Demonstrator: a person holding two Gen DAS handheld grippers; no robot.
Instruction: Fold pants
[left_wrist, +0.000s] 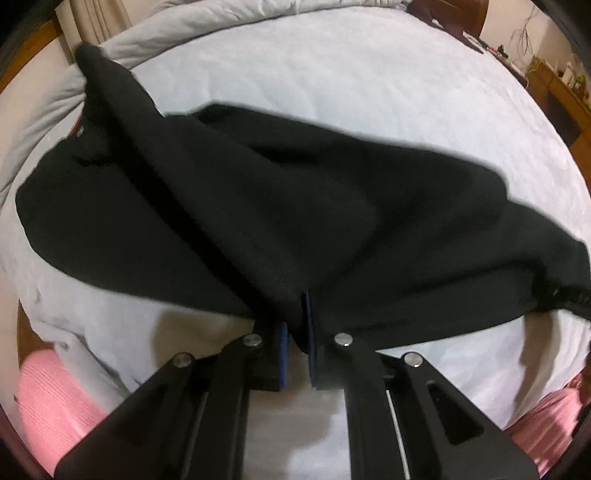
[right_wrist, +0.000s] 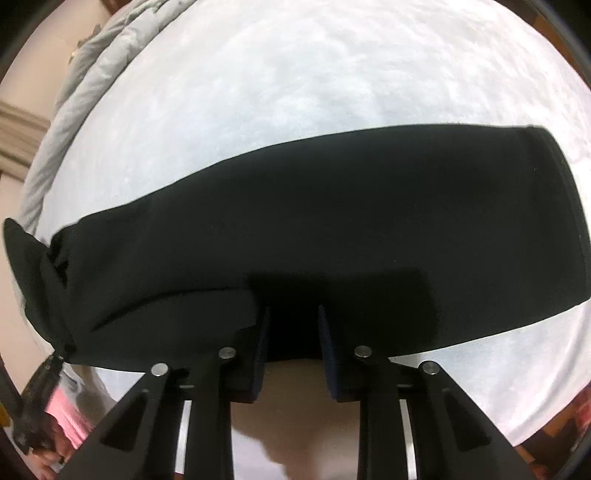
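Note:
Black pants (left_wrist: 258, 192) lie spread across a white bed sheet (left_wrist: 332, 74), bunched and ridged toward the far left. My left gripper (left_wrist: 297, 314) is shut on a pinch of the pants' near edge, and the cloth rises into its blue pads (left_wrist: 283, 347). In the right wrist view the pants (right_wrist: 332, 221) form a smooth flat band with a raised, gathered end at the left. My right gripper (right_wrist: 293, 314) stands over the near hem, jaws apart with black cloth between them. No pinch shows there.
A grey duvet (left_wrist: 37, 122) is rolled along the far left of the bed and shows in the right wrist view too (right_wrist: 92, 74). Pink sleeves (left_wrist: 48, 398) sit at the lower corners. Wooden furniture (left_wrist: 554, 85) stands at the far right.

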